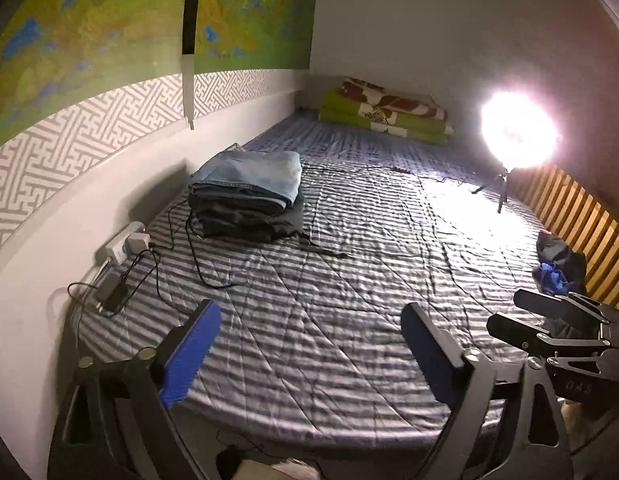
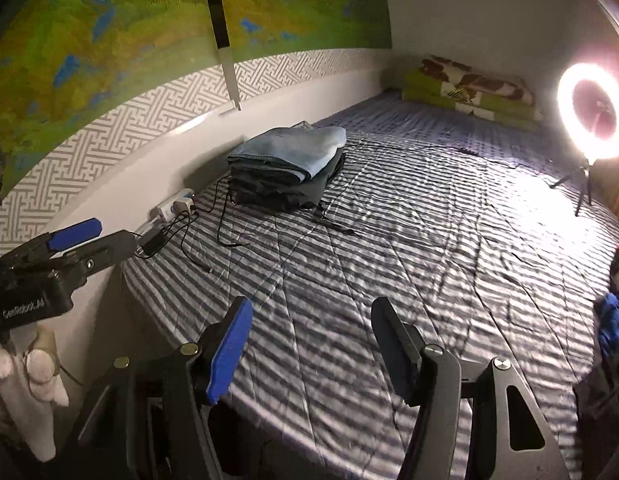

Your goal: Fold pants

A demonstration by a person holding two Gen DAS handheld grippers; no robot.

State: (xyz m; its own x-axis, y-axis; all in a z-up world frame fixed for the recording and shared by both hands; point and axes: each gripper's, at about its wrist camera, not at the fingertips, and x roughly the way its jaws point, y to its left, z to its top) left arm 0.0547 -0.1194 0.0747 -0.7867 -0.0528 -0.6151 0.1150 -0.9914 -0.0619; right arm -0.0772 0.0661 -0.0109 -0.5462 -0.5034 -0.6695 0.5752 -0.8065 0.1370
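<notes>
Left wrist view shows the left hand-held gripper (image 1: pixel 309 344) with its jaws spread wide and nothing between them, only striped bedding beneath; in the right wrist view the right hand-held gripper (image 2: pixel 309 344) stands partly open and likewise empty. Both hang over the near edge of the bed (image 1: pixel 349 280), pointing down across it. The folded pants (image 1: pixel 247 178), pale denim, lie on top of a stack of dark folded garments (image 1: pixel 249 224) well ahead and to the left of both grippers, close against the white wall; the stack's long side seems to run roughly along the wall. The left hand-held gripper, being on the wall side, is judged the nearer one. Between grippers and stack the bed is mostly bare, but loose black cables (image 1: pixel 197 256) trail from a power strip (image 1: pixel 125 244) and a charger (image 1: pixel 113 296) beside the wall, and could snag a reach along that side. To the right, near a slatted wooden rail (image 1: pixel 569 216), lies a heap of dark and blue clothing (image 1: pixel 557 264), likely the next pieces to fetch; the right gripper is closer to it. A ring light (image 2: pixel 593 112) on a small tripod and folded green blankets (image 1: pixel 385 116) sit at the far end.
</notes>
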